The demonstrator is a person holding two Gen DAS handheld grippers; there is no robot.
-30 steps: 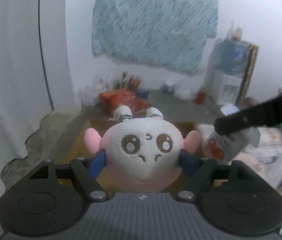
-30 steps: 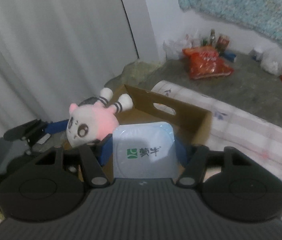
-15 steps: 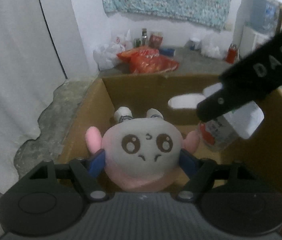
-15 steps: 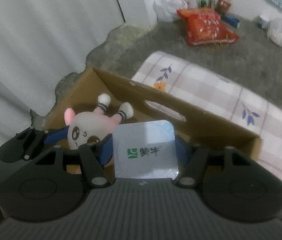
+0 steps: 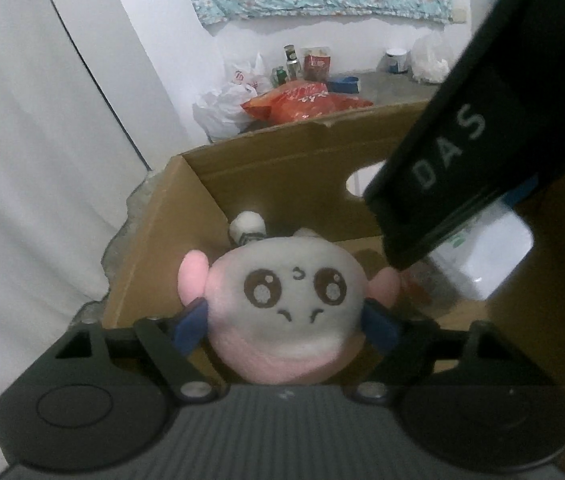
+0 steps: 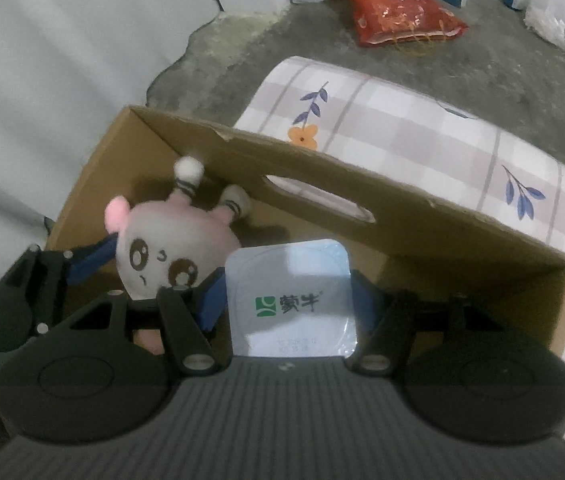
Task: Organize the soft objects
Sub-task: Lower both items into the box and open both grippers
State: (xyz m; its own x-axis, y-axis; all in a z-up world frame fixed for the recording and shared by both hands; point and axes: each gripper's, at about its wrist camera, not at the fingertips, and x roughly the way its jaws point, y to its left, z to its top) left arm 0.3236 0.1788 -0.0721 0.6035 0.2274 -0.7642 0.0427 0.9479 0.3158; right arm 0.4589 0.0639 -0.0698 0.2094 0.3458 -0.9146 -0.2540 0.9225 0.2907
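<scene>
My left gripper (image 5: pixel 284 322) is shut on a pink and white plush toy (image 5: pixel 286 300) and holds it inside the open cardboard box (image 5: pixel 282 168). The toy also shows in the right wrist view (image 6: pixel 162 248), low in the box (image 6: pixel 322 176) near its left wall. My right gripper (image 6: pixel 288 306) is shut on a white yogurt cup (image 6: pixel 290 300) with a green logo, held over the box beside the toy. The right gripper's black body (image 5: pixel 462 140) crosses the left wrist view and hides part of the cup (image 5: pixel 490 256).
A checked, flower-print mattress (image 6: pixel 422 136) lies behind the box. A red snack bag (image 6: pixel 398 4), white plastic bags (image 5: pixel 226 100), bottles and cans sit on the grey floor by the wall. A white curtain (image 5: pixel 34 140) hangs at the left.
Both grippers have moved forward and down into the box with their objects. The box now fills more of both views, and the right gripper has come closer to the left one.
</scene>
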